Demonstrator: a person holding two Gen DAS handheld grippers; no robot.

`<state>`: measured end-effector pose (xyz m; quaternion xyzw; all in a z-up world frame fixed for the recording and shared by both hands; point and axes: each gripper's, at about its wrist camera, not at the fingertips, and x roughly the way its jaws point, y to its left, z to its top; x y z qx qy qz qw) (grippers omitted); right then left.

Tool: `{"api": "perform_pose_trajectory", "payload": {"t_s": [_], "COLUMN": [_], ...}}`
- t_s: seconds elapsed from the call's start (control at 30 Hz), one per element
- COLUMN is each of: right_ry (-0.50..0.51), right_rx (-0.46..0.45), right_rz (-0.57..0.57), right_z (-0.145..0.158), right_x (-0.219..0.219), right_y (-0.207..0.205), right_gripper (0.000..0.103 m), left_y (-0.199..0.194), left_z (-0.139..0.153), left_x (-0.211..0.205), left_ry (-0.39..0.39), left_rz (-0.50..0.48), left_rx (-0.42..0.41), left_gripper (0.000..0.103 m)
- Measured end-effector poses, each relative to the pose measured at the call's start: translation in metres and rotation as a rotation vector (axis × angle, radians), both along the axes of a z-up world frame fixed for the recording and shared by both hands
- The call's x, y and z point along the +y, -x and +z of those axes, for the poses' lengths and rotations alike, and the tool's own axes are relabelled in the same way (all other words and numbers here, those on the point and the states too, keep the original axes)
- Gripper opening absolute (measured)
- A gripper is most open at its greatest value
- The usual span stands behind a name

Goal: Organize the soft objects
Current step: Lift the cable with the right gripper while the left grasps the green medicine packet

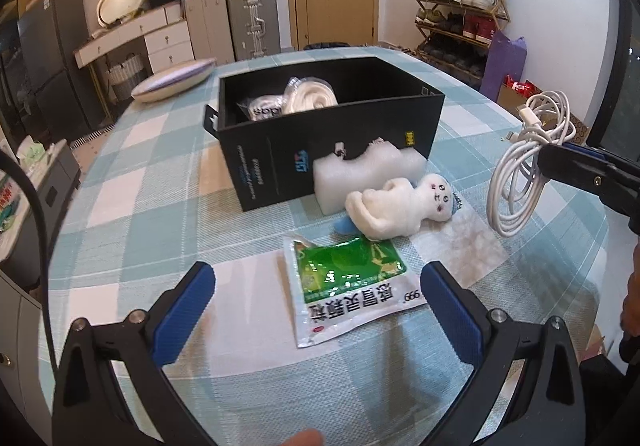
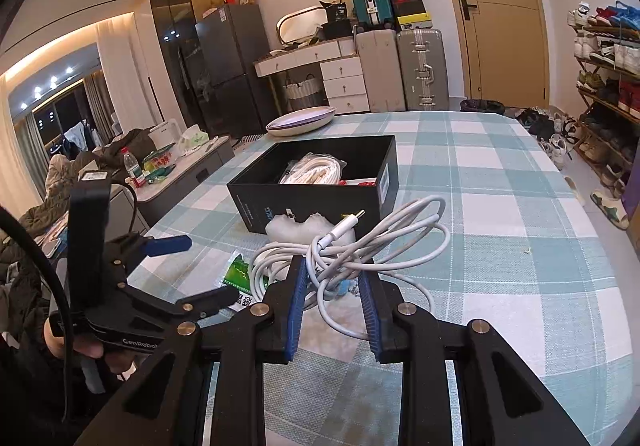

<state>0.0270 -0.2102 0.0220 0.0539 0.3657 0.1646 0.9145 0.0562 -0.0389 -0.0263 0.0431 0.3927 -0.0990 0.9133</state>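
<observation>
One coiled white cable [image 2: 352, 246] hangs clear of the worktop [image 2: 500, 205], pinched between the right gripper [image 2: 334, 286] fingers just near of the black box [image 2: 316, 181]. Light and floppy, its loops may slip; a grip across the bundled middle seems safest. The left gripper [image 1: 318, 306] fingers gape empty over the green sachet [image 1: 352, 286].

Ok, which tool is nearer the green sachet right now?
Left. The left tool hovers open right over the green sachet, fingers either side. The right tool is off to its side, lifted, shut on the white cable.

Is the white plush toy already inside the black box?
No, the white plush toy lies on the tablecloth in front of the black box, next to the foam block.
</observation>
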Motion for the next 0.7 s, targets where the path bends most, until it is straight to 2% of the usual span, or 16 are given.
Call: {"api": "perform_pose_trajectory", "payload": {"t_s": [0.27,0.5,0.57,0.6,0.7], "right_ry": [-0.004,-0.005,-0.006,-0.007,-0.007], "right_rx": [0.01,0.013,0.016,0.018,0.017], "right_rz": [-0.013,-0.015,-0.021,-0.023,-0.022], "right_z": [-0.003,-0.003,-0.004,-0.005,-0.005], "right_x": [-0.007,-0.007,-0.007,-0.007,-0.007], "right_y": [-0.001,-0.002,-0.001,-0.001,-0.001], "right_gripper": [0.026,0.026,0.026,0.026,0.026], "left_y": [-0.016,-0.02,-0.02,-0.019,-0.016], "left_z": [-0.007,-0.013,-0.016,-0.017,-0.016], "left_x": [-0.006,-0.022,-0.024,-0.025,-0.026], "left_ry": [0.039,-0.045,-0.057,-0.053,-0.028], "left_rz": [0.009,0.005,-0.001,-0.007,-0.033], "left_rx": [0.09,0.099,0.108,0.115,0.116], "left_gripper": [0.103,0.1,0.092,0.091,0.079]}}
